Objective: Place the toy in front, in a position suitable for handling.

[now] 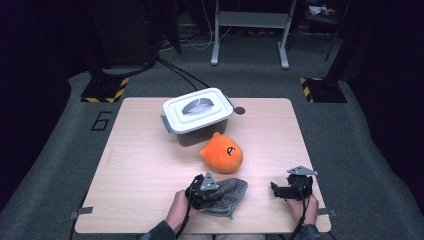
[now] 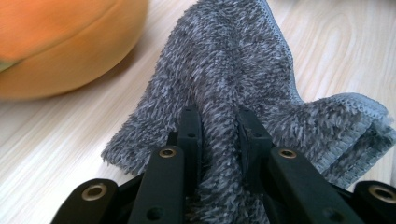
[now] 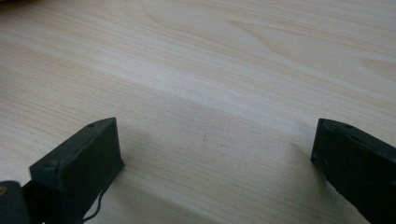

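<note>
left claw [image 2: 218, 140]: clamped on cloth [image 2: 243, 70], flat on table [image 3: 210, 70] | toy [image 1: 221, 153] just ahead | right claw [image 3: 215, 154]: wide, empty | box [image 1: 198, 114] lidded | progress: grasp done, goal unclear

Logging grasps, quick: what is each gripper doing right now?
Left gripper: jaws shut on the fluffy grey cloth.
Right gripper: jaws open, holding nothing, over the light wooden table.

Orange plush [image 1: 222, 153] blocks path toward lidded box [image 1: 198, 114].

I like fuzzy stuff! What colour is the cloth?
Grey cloth, clearest in the left gripper view.
</note>
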Demonstrator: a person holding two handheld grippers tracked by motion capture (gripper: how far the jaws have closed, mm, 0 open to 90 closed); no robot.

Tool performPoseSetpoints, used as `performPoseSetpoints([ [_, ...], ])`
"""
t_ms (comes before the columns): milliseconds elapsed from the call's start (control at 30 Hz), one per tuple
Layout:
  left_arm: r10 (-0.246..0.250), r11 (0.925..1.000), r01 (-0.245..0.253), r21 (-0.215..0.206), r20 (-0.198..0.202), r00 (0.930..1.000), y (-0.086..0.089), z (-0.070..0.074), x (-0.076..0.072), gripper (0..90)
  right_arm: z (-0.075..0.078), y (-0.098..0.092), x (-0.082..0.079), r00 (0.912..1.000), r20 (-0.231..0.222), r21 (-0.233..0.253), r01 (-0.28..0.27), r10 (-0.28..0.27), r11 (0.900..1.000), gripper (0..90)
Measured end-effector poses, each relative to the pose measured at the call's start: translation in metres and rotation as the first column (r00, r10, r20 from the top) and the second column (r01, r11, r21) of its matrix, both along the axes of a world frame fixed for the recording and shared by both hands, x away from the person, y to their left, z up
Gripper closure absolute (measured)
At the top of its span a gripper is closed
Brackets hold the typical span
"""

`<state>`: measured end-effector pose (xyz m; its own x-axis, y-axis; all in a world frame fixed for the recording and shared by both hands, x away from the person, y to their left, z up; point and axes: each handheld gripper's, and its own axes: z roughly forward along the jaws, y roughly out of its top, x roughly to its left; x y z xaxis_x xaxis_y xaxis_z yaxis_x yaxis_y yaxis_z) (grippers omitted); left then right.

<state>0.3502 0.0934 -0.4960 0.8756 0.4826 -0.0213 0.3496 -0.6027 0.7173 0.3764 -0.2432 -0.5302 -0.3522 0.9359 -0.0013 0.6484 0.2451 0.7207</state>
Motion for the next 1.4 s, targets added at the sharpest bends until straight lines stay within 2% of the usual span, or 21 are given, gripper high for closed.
performPoseSetpoints([
  [100, -0.021, 0.9998, 0.021, 0.003, -0.002, 0.9998, -0.010, -0.001, 0.002, 73.6, 0.000, 0.000, 0.000, 1.0000, 0.000, 0.000, 0.000, 0.000, 1.000, 0.7],
  [167, -0.041, 0.9991, 0.041, -0.004, -0.008, 0.9991, -0.021, -0.002, 0.005, 73.2, 0.000, 0.000, 0.000, 1.0000, 0.000, -0.001, 0.000, 0.000, 1.000, 0.7],
  [200, -0.054, 0.9985, 0.054, 0.009, 0.000, 0.9985, -0.031, -0.004, 0.007, 72.3, 0.000, 0.000, 0.000, 1.0000, 0.000, 0.000, 0.001, -0.001, 1.000, 0.7],
  [333, -0.063, 0.9976, 0.064, 0.028, -0.014, 0.9979, -0.042, -0.009, 0.011, 62.9, 0.000, 0.000, 0.000, 1.0000, 0.001, 0.000, 0.000, 0.000, 1.000, 0.8],
  [500, -0.052, 0.9984, 0.052, 0.023, -0.019, 0.9985, -0.041, -0.007, 0.010, 45.3, 0.000, 0.000, 0.000, 1.0000, 0.000, -0.002, -0.002, 0.002, 1.000, 0.9],
  [533, -0.047, 0.9986, 0.047, 0.023, -0.020, 0.9987, -0.039, -0.006, 0.010, 45.3, 0.000, 0.000, 0.000, 1.0000, 0.000, -0.002, -0.002, 0.002, 1.000, 0.9],
  [667, -0.049, 0.9988, 0.049, 0.000, -0.015, 0.9987, -0.034, 0.000, 0.007, 35.8, 0.000, 0.000, 0.000, 1.0000, 0.000, -0.002, -0.002, 0.002, 1.000, 0.9],
  [767, -0.045, 0.9989, 0.045, -0.009, -0.016, 0.9988, -0.030, 0.004, 0.005, 33.0, 0.000, 0.000, 0.000, 1.0000, 0.000, -0.002, -0.001, 0.001, 1.000, 0.9],
  [867, -0.034, 0.9993, 0.034, -0.018, -0.002, 0.9994, -0.023, 0.010, -0.001, 31.8, 0.000, 0.000, 0.000, 1.0000, 0.000, 0.000, 0.000, 0.000, 1.000, 0.9],
  [1033, -0.031, 0.9992, 0.031, -0.024, -0.005, 0.9995, -0.010, 0.017, -0.008, 26.8, 0.000, 0.000, 0.000, 1.0000, -0.001, 0.000, -0.001, 0.001, 1.000, 0.9],
  [1100, -0.012, 0.9997, 0.012, -0.021, 0.013, 0.9998, -0.002, 0.020, -0.011, 24.1, 0.000, 0.000, 0.000, 1.0000, -0.001, 0.000, -0.001, 0.001, 1.000, 0.9],
  [1133, 0.015, 0.9995, -0.014, -0.028, 0.021, 0.9997, 0.008, 0.022, -0.014, 22.7, 0.000, 0.000, 0.000, 1.0000, -0.001, 0.000, 0.000, 0.000, 1.000, 1.0],
  [1200, 0.045, 0.9985, -0.044, -0.031, 0.033, 0.9984, 0.020, 0.024, -0.016, 19.9, 0.000, 0.000, 0.000, 1.0000, -0.001, 0.000, -0.001, 0.001, 1.000, 1.0],
  [1233, 0.045, 0.9985, -0.044, -0.031, 0.033, 0.9984, 0.020, 0.024, -0.016, 19.6, 0.000, 0.000, 0.000, 1.0000, -0.001, 0.000, -0.001, 0.001, 1.000, 1.0],
  [1267, 0.069, 0.9972, -0.068, -0.032, 0.034, 0.9970, 0.028, 0.024, -0.016, 17.4, 0.000, 0.000, 0.000, 1.0000, -0.001, 0.000, -0.001, 0.001, 1.000, 1.0],
  [1300, 0.116, 0.9924, -0.114, -0.046, 0.045, 0.9923, 0.041, 0.023, -0.017, 16.0, 0.000, 0.000, 0.000, 1.0000, -0.001, 0.000, -0.002, 0.002, 1.000, 1.0],
  [1333, 0.133, 0.9905, -0.131, -0.043, 0.044, 0.9902, 0.049, 0.022, -0.017, 15.9, 0.000, 0.000, 0.000, 1.0000, -0.001, 0.000, -0.001, 0.001, 1.000, 1.0],
  [1367, 0.133, 0.9905, -0.131, -0.043, 0.044, 0.9902, 0.049, 0.022, -0.017, 14.9, 0.000, 0.000, 0.000, 1.0000, -0.001, 0.000, -0.001, 0.001, 1.000, 1.0],
  [1400, 0.165, 0.9853, -0.163, -0.051, 0.043, 0.9853, 0.060, 0.021, -0.017, 14.9, 0.000, 0.000, -0.001, 1.0000, -0.001, 0.000, -0.001, 0.001, 1.000, 1.0],
])
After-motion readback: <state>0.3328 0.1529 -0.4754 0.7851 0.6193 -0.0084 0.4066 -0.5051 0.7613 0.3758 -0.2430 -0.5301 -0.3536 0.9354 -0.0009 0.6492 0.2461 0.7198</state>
